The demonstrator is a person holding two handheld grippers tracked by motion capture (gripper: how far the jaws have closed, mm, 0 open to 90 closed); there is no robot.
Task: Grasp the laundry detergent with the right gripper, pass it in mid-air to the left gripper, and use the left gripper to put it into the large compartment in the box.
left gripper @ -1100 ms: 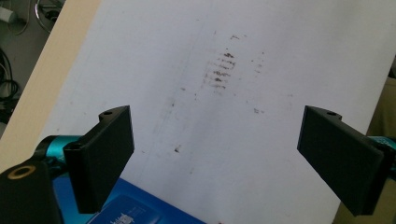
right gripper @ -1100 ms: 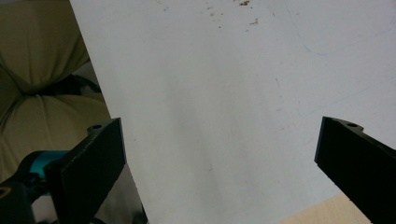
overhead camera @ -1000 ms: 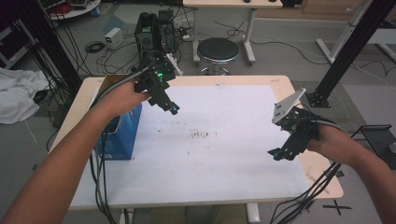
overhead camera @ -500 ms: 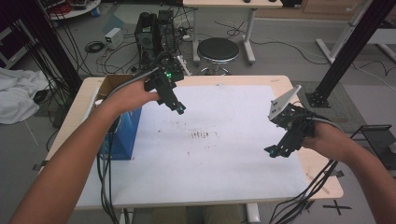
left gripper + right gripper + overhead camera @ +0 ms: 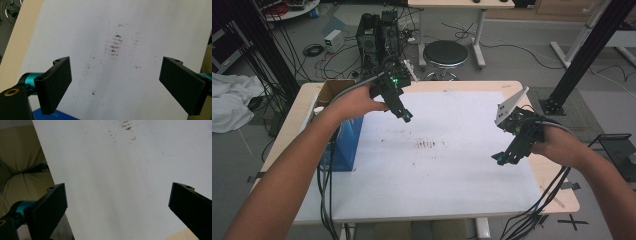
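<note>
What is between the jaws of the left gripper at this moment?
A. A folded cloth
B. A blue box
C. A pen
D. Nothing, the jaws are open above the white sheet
D: in the left gripper view the two black jaws of the left gripper stand wide apart, and between them is only the white sheet with its brown marks.

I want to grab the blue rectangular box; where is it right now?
In the high view the blue rectangular box stands at the table's left edge, under the person's left forearm, beside the white sheet.
</note>
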